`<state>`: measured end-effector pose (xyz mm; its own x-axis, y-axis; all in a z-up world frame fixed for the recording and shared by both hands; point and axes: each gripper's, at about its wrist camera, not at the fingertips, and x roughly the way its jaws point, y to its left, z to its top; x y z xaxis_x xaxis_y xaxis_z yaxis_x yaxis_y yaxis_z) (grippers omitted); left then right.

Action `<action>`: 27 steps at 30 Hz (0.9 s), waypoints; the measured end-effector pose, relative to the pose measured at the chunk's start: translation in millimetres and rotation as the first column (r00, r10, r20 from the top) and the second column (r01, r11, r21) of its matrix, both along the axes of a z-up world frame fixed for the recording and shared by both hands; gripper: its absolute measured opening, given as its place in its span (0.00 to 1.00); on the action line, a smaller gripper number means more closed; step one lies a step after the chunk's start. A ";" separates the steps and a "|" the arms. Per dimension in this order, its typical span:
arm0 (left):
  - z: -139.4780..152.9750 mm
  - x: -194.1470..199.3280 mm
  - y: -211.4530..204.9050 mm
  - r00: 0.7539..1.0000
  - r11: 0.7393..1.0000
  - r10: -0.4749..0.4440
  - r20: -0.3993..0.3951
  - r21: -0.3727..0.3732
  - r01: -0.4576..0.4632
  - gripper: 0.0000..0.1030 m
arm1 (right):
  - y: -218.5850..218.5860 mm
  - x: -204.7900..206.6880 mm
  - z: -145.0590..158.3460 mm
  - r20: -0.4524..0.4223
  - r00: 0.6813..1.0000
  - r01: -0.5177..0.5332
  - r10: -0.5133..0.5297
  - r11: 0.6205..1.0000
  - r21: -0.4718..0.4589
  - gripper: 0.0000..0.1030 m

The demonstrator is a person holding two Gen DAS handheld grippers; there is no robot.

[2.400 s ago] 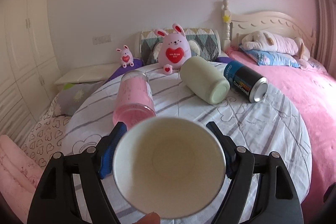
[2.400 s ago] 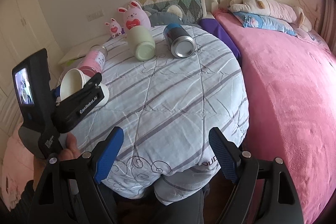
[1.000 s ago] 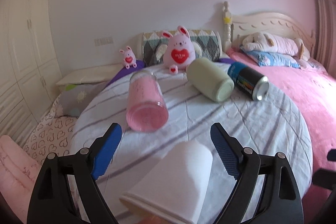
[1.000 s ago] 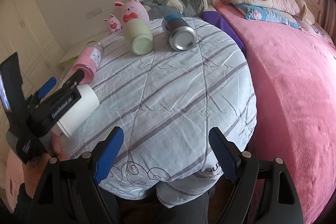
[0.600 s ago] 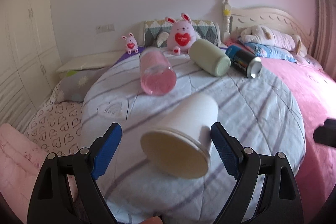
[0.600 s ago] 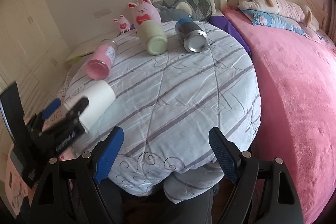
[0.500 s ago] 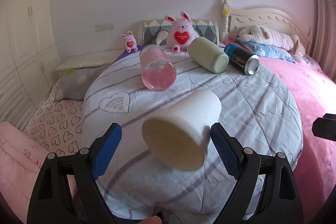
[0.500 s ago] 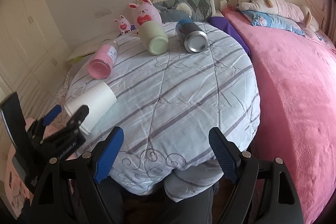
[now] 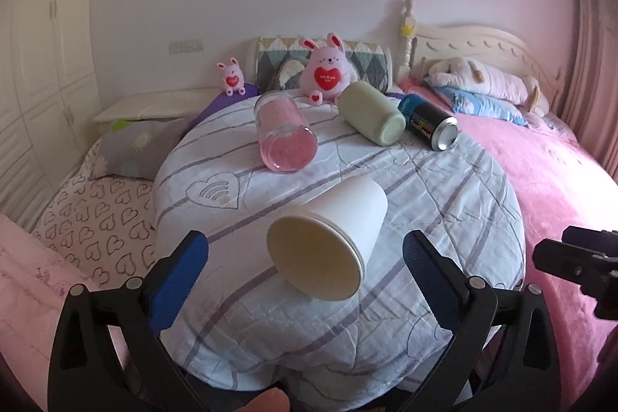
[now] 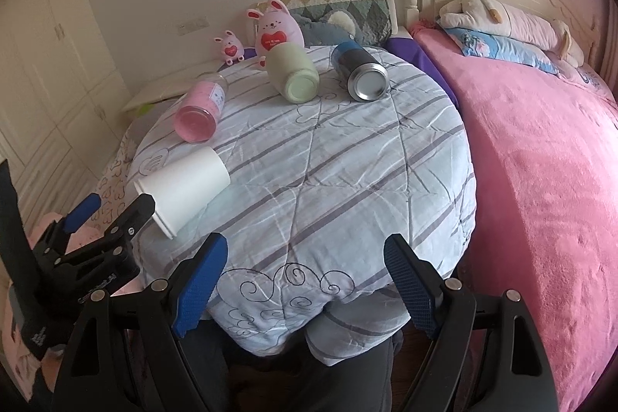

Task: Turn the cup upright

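Cup (image 9: 328,238) on its side at table (image 10: 347,180) near-left edge, mouth toward left gripper (image 9: 305,257), base pointing away. Left jaws apart, empty, nearer. Right gripper (image 10: 301,280) apart, empty, farther.

A matt, probably paper cup (image 9: 340,219) lies on rumpled quilted cloth (image 10: 347,157) near a shiny metal can (image 10: 363,76).

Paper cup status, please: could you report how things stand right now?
Left gripper open, right gripper open, both empty. Paper cup on its side on the table, mouth toward left gripper. Nothing in the way.
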<state>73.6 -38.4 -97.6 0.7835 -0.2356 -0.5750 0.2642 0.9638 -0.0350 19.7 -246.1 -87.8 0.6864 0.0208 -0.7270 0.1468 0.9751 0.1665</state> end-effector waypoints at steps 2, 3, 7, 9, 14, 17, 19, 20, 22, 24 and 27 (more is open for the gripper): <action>5.4 -2.7 0.3 1.000 1.000 -0.003 -0.014 0.007 0.003 0.99 | 2.5 -0.2 0.5 0.001 1.000 -0.005 0.005 1.000 -0.001 0.82; 8.3 -4.9 0.8 1.000 1.000 -0.003 -0.018 0.010 0.003 0.99 | 3.5 -0.4 0.7 0.003 1.000 -0.007 0.007 1.000 -0.001 0.82; 17.6 -12.8 -0.2 0.999 0.999 0.012 -0.043 0.048 -0.010 1.00 | 7.2 -2.8 2.1 0.008 1.000 -0.011 0.011 1.000 -0.002 0.82; 19.7 -16.5 -1.9 0.997 0.996 0.021 -0.069 0.084 -0.015 1.00 | 8.5 -4.1 2.8 0.010 1.000 -0.013 0.013 1.000 -0.001 0.82; 24.7 -30.9 -3.0 0.994 0.989 0.030 -0.101 0.147 -0.015 1.00 | 12.1 -9.2 5.6 0.017 1.000 -0.015 0.015 1.000 -0.006 0.82; 31.6 -39.9 -0.7 0.994 0.989 0.026 -0.103 0.149 -0.010 1.00 | 13.6 -13.2 8.2 0.027 1.000 -0.013 0.013 1.000 -0.009 0.82; 37.2 -44.2 1.6 0.994 0.991 0.021 -0.105 0.136 -0.007 1.00 | 15.0 -15.6 10.2 0.032 0.999 -0.013 0.014 1.000 -0.009 0.82; 39.9 -46.0 3.0 0.994 0.992 0.019 -0.107 0.126 -0.005 1.00 | 15.8 -17.0 11.2 0.035 0.999 -0.015 0.016 1.000 -0.011 0.82; 44.6 -48.7 5.2 0.994 0.994 0.016 -0.112 0.110 -0.004 1.00 | 17.7 -19.3 12.4 0.039 0.999 -0.019 0.019 1.000 -0.013 0.82; 47.9 -50.8 7.7 0.994 0.995 0.017 -0.110 0.098 -0.006 1.00 | 18.3 -21.7 13.5 0.043 0.999 -0.021 0.021 1.000 -0.013 0.82; 50.9 -52.4 8.7 0.994 0.996 0.015 -0.111 0.088 -0.005 1.00 | 18.5 -24.7 14.9 0.047 0.999 -0.020 0.021 1.000 -0.013 0.82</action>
<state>21.2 -29.7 -46.7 0.7153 -0.1730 -0.6771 0.2536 0.9671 0.0208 -5.0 -227.7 -72.9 0.7196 0.0260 -0.6939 0.1191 0.9799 0.1602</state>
